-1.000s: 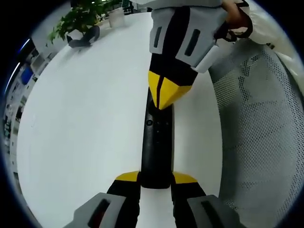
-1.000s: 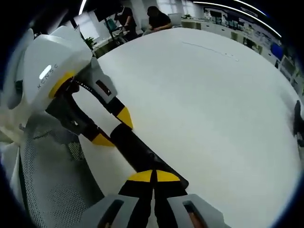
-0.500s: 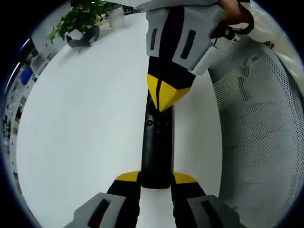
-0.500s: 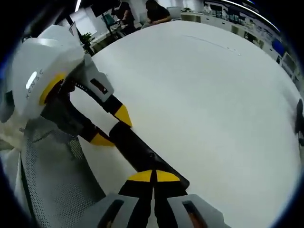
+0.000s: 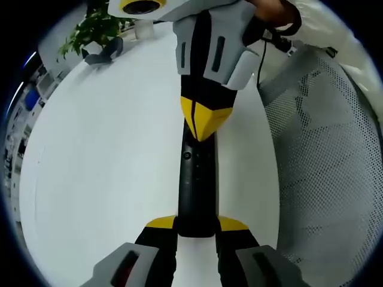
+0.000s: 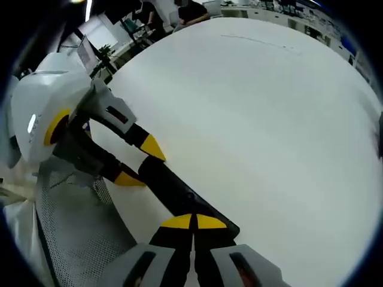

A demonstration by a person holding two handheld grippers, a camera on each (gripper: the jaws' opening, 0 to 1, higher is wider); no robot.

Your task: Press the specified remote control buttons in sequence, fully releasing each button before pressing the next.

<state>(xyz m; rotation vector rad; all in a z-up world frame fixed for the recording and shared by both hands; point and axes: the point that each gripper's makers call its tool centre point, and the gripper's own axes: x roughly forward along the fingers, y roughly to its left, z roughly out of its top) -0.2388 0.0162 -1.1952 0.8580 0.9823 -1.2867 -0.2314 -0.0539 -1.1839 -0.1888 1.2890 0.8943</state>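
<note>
Item: black remote control (image 5: 196, 191), lying between your left gripper (image 5: 196, 226) fingers, which pinch its near end above the white desk (image 5: 102, 155). Your right gripper (image 6: 192, 222), fingers pressed together, rests its tips on the remote's far end.

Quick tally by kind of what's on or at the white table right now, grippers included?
Black slim remote control: 1
Yellow-tipped two-jaw grippers: 2, left and right
Potted green plant: 1
White mesh chair back: 1
Total: 5

A white table (image 5: 108, 155) is seen. A potted plant (image 5: 96, 30) and a dark object (image 5: 103, 51) beside it are placed at its far edge. White mesh (image 5: 323, 161) is seen alongside. Seated people (image 6: 191, 11) are visible beyond.
</note>
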